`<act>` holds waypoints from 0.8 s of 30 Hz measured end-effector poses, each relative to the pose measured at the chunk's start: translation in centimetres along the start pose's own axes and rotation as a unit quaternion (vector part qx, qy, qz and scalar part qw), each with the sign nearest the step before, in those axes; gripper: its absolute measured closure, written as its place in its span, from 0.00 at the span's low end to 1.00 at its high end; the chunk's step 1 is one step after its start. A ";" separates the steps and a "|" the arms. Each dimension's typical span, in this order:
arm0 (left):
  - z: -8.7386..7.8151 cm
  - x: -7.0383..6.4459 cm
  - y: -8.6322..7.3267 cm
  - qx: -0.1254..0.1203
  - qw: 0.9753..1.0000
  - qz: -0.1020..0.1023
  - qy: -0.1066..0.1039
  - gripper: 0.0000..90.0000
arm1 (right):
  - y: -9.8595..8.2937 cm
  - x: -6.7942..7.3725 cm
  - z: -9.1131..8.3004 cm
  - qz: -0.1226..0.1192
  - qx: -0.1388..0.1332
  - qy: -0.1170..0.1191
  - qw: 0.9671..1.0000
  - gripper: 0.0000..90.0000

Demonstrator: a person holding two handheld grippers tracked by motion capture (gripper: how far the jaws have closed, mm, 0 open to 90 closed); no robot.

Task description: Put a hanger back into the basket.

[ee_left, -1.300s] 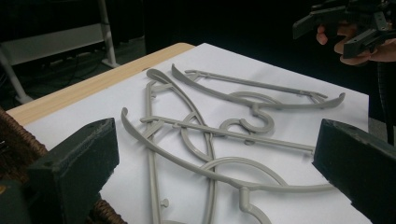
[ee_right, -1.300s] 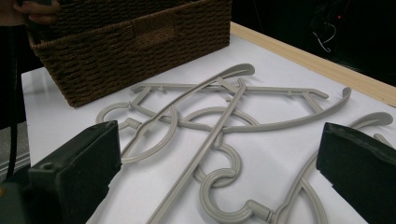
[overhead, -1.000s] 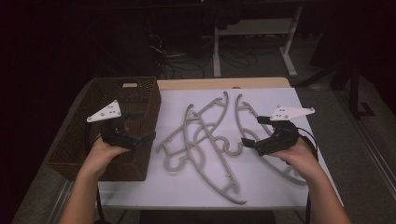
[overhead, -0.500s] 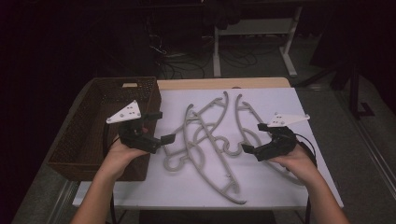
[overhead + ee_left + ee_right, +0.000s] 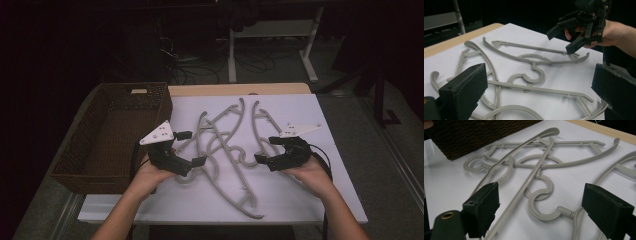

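Grey plastic hangers (image 5: 225, 150) lie tangled at frame centre on the white tabletop (image 5: 320, 200). Left gripper (image 5: 191, 148) and right gripper (image 5: 265, 150) flank them. Both pairs of fingers gape, holding nothing.

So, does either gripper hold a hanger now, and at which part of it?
No. The left gripper and the right gripper are both open above the grey hangers, which lie on the table.

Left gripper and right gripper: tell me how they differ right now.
The left gripper is beside the wicker basket, over the hangers' left edge; the right gripper is at their right edge. The left's grey plate tilts more steeply than the right's. Both are open, holding nothing.
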State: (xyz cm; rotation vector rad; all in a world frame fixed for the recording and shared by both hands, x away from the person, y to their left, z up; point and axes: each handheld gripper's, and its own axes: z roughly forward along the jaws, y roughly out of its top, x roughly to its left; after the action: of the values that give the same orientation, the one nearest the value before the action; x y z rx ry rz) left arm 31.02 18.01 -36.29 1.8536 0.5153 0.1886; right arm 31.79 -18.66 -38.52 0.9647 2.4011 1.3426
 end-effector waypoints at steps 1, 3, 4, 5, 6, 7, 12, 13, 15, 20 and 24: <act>0.2 -0.1 -0.3 0.001 1.000 -0.001 0.000 0.00 | 0.0 0.0 0.1 0.002 0.001 0.002 1.000 0.20; 0.5 -0.3 -0.8 0.006 1.000 -0.001 -0.001 0.00 | 0.1 0.1 0.3 0.001 0.003 0.006 1.000 0.26; 0.6 -0.4 -1.1 0.009 1.000 0.000 -0.001 0.00 | 0.2 0.2 0.4 -0.001 0.004 0.008 1.000 0.30; 0.7 -0.5 -1.4 0.011 1.000 -0.001 0.001 0.00 | 0.2 0.2 0.6 -0.002 0.005 0.010 1.000 0.34; 0.9 -0.6 -1.7 0.014 1.000 -0.004 0.000 0.00 | 0.3 0.3 0.7 -0.003 0.007 0.011 1.000 0.37; 1.0 -0.6 -2.1 0.019 1.000 -0.006 -0.001 0.00 | 0.4 0.4 1.0 -0.005 0.007 0.014 1.000 0.41; 1.3 -1.1 -3.3 0.034 0.999 -0.014 0.000 0.00 | 0.9 0.7 1.9 -0.014 0.017 0.027 0.999 0.53; 1.5 -1.2 -3.9 0.043 0.999 -0.015 0.000 0.00 | 1.1 0.9 2.4 -0.019 0.021 0.033 0.999 0.56; 1.7 -1.3 -4.4 0.053 0.998 -0.012 0.008 0.00 | 1.2 1.1 2.9 -0.023 0.025 0.037 0.999 0.61; 2.5 -0.9 -4.9 0.061 0.997 -0.014 0.034 0.07 | 1.2 1.7 4.3 -0.029 0.042 0.047 0.998 0.74; 3.6 -0.1 -4.9 0.069 0.995 -0.021 0.071 0.18 | 0.9 2.1 5.1 -0.037 0.059 0.058 0.996 0.83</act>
State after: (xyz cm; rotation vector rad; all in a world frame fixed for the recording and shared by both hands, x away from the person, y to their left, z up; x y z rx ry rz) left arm 31.07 16.18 -42.04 1.9722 0.6793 0.2635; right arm 33.06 -13.53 -40.39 0.8375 2.6022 1.2759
